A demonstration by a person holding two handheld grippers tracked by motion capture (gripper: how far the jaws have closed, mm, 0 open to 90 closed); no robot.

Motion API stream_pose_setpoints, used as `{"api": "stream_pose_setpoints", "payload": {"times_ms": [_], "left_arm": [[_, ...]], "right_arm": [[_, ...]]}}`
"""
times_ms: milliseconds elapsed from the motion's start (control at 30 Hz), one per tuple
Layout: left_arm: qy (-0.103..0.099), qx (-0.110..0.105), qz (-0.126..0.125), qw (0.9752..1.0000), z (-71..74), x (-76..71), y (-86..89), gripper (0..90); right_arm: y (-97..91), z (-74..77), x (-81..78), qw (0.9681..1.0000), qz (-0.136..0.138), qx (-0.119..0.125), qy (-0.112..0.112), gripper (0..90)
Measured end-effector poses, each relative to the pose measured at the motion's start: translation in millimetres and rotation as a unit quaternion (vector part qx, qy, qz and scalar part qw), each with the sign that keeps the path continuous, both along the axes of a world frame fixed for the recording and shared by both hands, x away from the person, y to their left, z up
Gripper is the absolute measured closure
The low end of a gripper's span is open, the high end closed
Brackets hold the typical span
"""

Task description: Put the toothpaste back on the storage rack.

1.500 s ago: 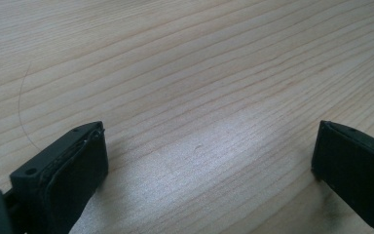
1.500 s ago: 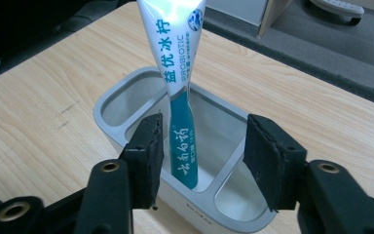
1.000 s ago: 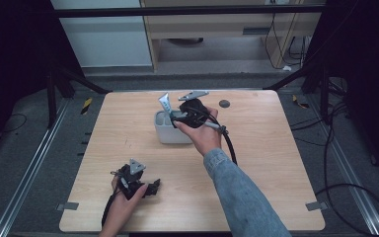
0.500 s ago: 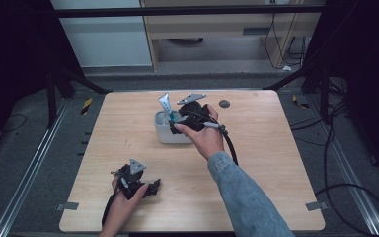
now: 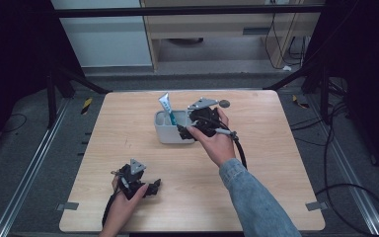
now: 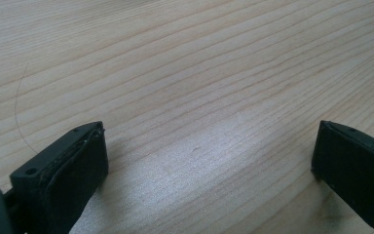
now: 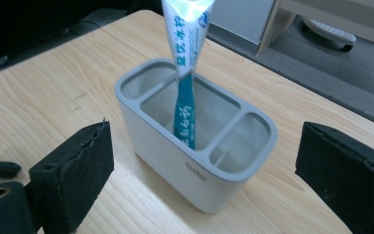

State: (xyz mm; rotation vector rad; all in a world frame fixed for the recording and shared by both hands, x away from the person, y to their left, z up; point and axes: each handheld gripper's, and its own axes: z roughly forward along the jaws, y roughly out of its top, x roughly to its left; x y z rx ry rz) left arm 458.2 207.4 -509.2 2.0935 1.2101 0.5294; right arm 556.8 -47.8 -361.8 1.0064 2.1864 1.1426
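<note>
Just ahead of my right claw (image 7: 202, 183), whose jaws have just been opening and now stand wide apart on nothing, the toothpaste tube (image 7: 185, 73) leans in the middle compartment of the grey holder (image 7: 195, 165). Pulling back carelessly, I could clip the holder's near wall and tip the tube out. My left claw (image 6: 209, 170) rests open on the bench (image 6: 185, 73), well apart.

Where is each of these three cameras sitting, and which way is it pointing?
High view: above the person's side, looking forward and down on the table; both forearms, the left gripper and right gripper show.
Left gripper view: rides the left gripper, facing bare wood between its open jaws.
Right gripper view: rides the right gripper, facing the grey holder with its toothpaste tube.
High and right gripper views share holder and tube.
</note>
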Motion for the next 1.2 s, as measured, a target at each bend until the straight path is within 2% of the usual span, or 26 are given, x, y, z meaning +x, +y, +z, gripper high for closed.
{"api": "stream_pose_setpoints", "payload": {"times_ms": [100,267,467,567,767,967,1200], "left_arm": [[-0.001,-0.002,0.001,1.0,-0.2,-0.1,-0.5,0.0],[-0.001,-0.001,-0.001,1.0,-0.2,-0.4,-1.1,0.0],[0.0,-0.003,-0.001,1.0,-0.3,-0.5,-1.3,0.0],[-0.001,-0.002,-0.001,1.0,-0.3,-0.5,-1.3,0.0],[0.0,-0.002,-0.001,1.0,-0.3,-0.5,-1.3,0.0],[0.0,-0.001,-0.002,1.0,-0.1,-0.5,-1.1,0.0],[0.0,-0.001,-0.002,1.0,-0.1,-0.6,-1.1,0.0]], "right_arm": [[-7.7,-2.1,-1.1,1.0,-0.007,-0.006,-0.002,6.9],[-21.3,-3.4,-3.0,0.9999,-0.014,0.003,0.001,6.8],[-35.1,-5.2,-4.7,0.9998,-0.018,-0.001,0.002,6.9],[-42.0,-5.4,-6.0,0.9997,-0.02,-0.011,0.001,7.4],[-53.3,-6.2,-8.6,0.9996,-0.025,-0.012,-0.004,9.1],[-66.2,-17.0,-11.6,0.9994,-0.027,-0.022,-0.003,9.8],[-87.2,-38.8,-10.2,0.999,-0.038,-0.005,0.022,12.0]]}}
